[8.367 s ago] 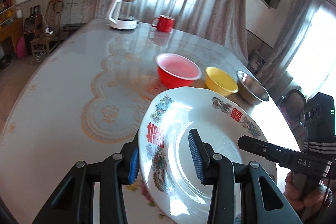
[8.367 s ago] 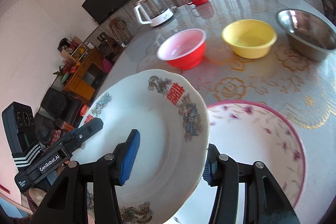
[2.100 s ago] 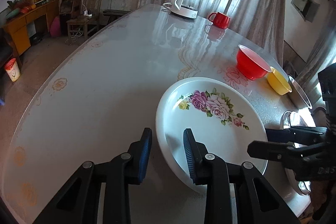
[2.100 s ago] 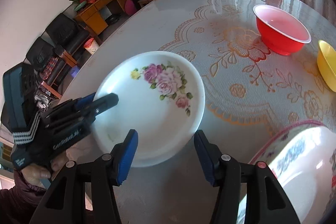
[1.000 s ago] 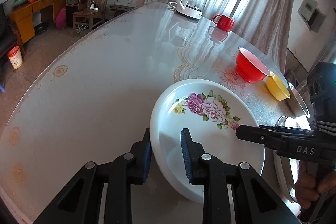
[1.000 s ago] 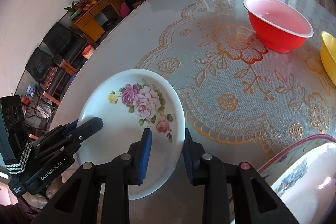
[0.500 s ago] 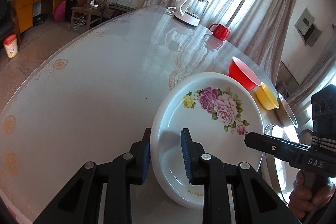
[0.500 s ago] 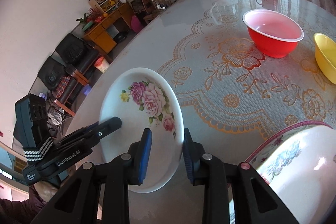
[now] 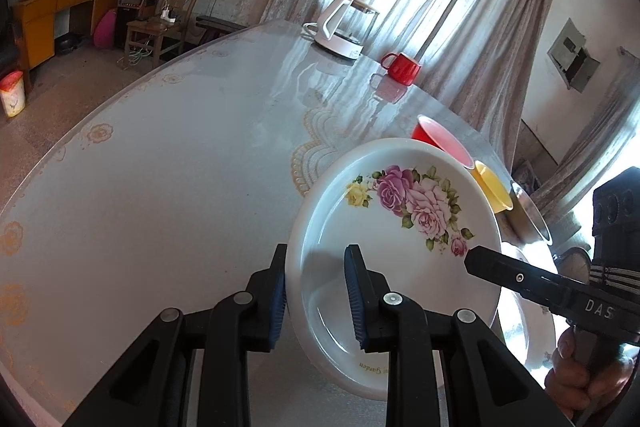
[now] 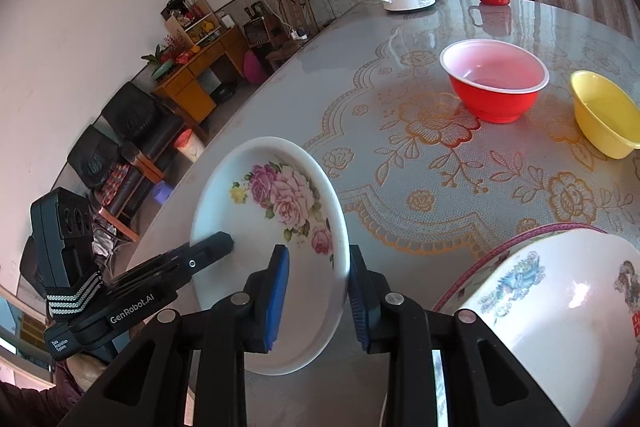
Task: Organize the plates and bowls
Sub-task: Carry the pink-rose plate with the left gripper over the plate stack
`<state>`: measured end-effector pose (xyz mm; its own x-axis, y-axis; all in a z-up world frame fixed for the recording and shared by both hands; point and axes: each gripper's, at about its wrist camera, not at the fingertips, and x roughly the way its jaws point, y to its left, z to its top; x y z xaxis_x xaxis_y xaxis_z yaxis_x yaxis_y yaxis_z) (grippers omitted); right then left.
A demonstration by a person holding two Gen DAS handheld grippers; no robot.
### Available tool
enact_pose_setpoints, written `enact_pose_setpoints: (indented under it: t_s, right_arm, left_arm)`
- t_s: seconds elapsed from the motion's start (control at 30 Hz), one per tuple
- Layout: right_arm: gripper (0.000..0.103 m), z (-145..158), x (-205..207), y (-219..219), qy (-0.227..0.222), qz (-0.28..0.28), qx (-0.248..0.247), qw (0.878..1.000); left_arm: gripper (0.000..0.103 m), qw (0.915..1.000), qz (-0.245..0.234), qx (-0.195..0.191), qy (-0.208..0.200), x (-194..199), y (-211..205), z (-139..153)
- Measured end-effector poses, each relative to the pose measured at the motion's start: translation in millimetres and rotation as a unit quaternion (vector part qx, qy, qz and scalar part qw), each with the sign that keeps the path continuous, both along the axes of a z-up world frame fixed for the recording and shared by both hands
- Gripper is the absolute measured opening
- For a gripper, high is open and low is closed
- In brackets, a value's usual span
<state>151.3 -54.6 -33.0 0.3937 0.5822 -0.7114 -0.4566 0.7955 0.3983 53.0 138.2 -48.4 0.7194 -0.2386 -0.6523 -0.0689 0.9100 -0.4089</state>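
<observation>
A white plate with pink roses (image 9: 404, 215) (image 10: 276, 227) is held up off the table and tilted. My left gripper (image 9: 316, 291) is shut on its near left rim. My right gripper (image 10: 316, 291) is shut on its opposite rim. Each gripper shows in the other's view, the right gripper (image 9: 532, 283) at right and the left gripper (image 10: 160, 279) at left. A stack of two decorated plates (image 10: 560, 299) lies at the lower right, partly hidden in the left wrist view. A red bowl (image 10: 494, 87), a yellow bowl (image 10: 604, 115) and a steel bowl (image 9: 528, 215) stand in a row beyond.
A white kettle (image 9: 342, 27) and a red mug (image 9: 402, 67) stand at the far end of the round table (image 9: 160, 167). The table's left edge drops to the floor, with chairs and a wooden cabinet (image 10: 192, 79) beyond.
The rose plate has been lifted from the table and tilted up, held by both grippers. The right gripper closed on its rim about a second ago.
</observation>
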Motion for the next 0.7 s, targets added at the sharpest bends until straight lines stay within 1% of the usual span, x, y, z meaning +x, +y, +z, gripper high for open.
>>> enact_pose_setpoints:
  t_s: [0.2, 0.37, 0.47, 0.7]
  right_arm:
    - [0.029, 5.3, -6.6, -15.1, -0.004, -0.025, 0.008, 1.0]
    - [0.029, 16.6, -16.5, -36.2, -0.015, -0.05, 0.022, 0.998]
    - [0.029, 21.4, -24.0, -50.5, -0.023, -0.066, 0.021, 0.997]
    - [0.029, 20.7, -38.5, -97.2, -0.018, -0.12, 0.032, 0.992]
  left_arm:
    - [0.026, 0.9998, -0.017, -0.003, -0.007, 0.6, -10.6, 6.8]
    - [0.026, 0.9992, -0.034, -0.004, -0.019, 3.3, -27.8, 17.7]
    - [0.026, 0.998, -0.054, -0.01, -0.031, 4.4, -41.7, 25.6]
    - [0.026, 0.9922, -0.115, 0.002, -0.05, 4.8, -86.3, 39.3]
